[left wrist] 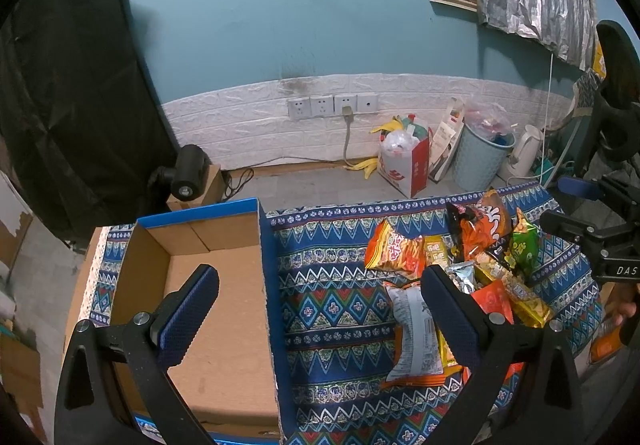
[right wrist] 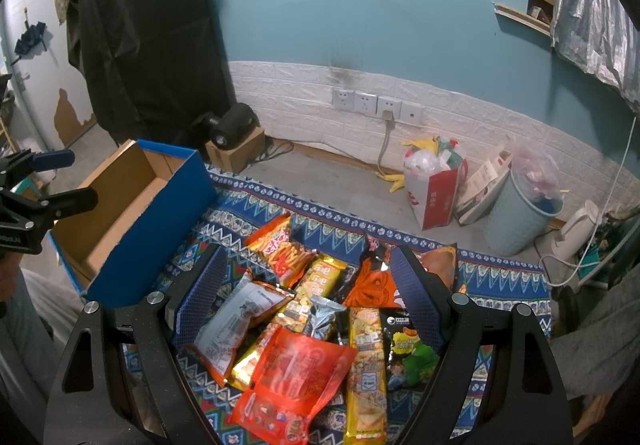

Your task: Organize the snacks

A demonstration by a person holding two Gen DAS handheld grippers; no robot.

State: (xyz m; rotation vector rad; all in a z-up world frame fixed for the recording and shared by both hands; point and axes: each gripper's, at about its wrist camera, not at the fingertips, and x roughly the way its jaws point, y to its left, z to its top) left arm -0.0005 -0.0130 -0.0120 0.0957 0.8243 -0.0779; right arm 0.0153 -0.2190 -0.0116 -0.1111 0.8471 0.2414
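my left gripper (left wrist: 320, 309) hangs spread and empty over the edge of the cardboard box (left wrist: 224, 309). my right gripper (right wrist: 308, 297) gapes, gripping nothing, above the snack packets (right wrist: 304, 325) heaped on the patterned cloth (right wrist: 500, 281) beside that box.

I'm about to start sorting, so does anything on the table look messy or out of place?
Yes: the snack packets lie in a loose, overlapping heap on the patterned cloth, some tilted, none inside the cardboard box beside them. Both tongs, left and right, are open and hold nothing.
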